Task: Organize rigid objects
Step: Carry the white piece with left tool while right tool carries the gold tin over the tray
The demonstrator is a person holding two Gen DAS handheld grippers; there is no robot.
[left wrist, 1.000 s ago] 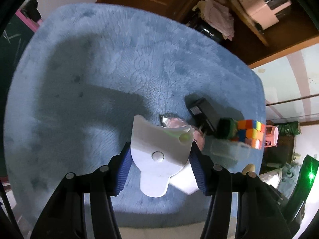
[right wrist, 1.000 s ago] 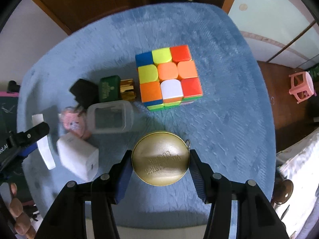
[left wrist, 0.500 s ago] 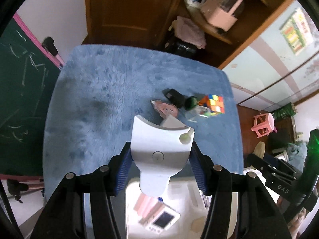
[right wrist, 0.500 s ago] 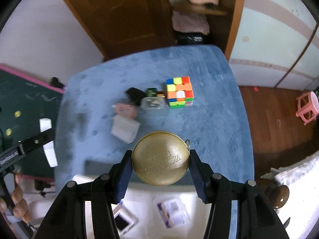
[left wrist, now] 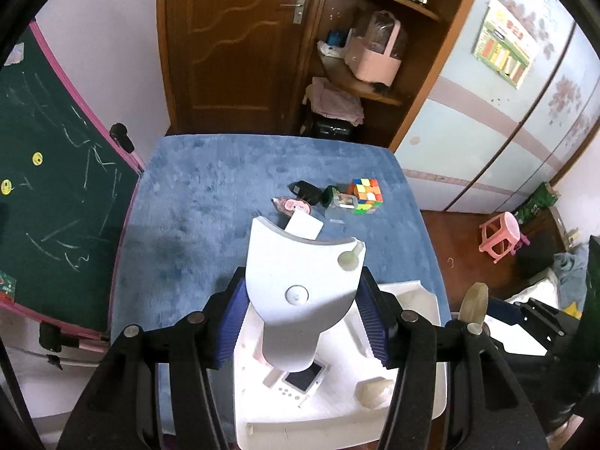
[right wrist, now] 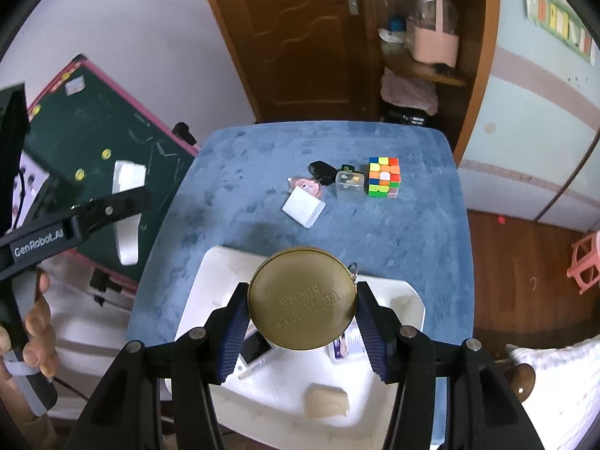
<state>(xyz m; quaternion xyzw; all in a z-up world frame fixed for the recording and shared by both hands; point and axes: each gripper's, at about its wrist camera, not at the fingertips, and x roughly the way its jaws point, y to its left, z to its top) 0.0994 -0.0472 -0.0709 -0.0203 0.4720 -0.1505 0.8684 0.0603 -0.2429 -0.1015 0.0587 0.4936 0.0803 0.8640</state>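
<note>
- We hold two things above the white tray [right wrist: 408, 302], which sits at the near edge of the blue tabletop [right wrist: 240, 172].
- Our left gripper [left wrist: 303, 322] is clamped partway on a white curved plastic piece [left wrist: 300, 273].
- Our right gripper [right wrist: 302, 326] is closed on a round brass tin [right wrist: 302, 300].
- We judge this the carry step; next, each thing needs lowering into a free spot in the tray, clear of the small items already there, before the jaws let go.
- At twelve o'clock on the tabletop wait the colour cube [right wrist: 383, 177], clear box [right wrist: 349, 184], white block [right wrist: 303, 208] and smaller pieces.
</note>
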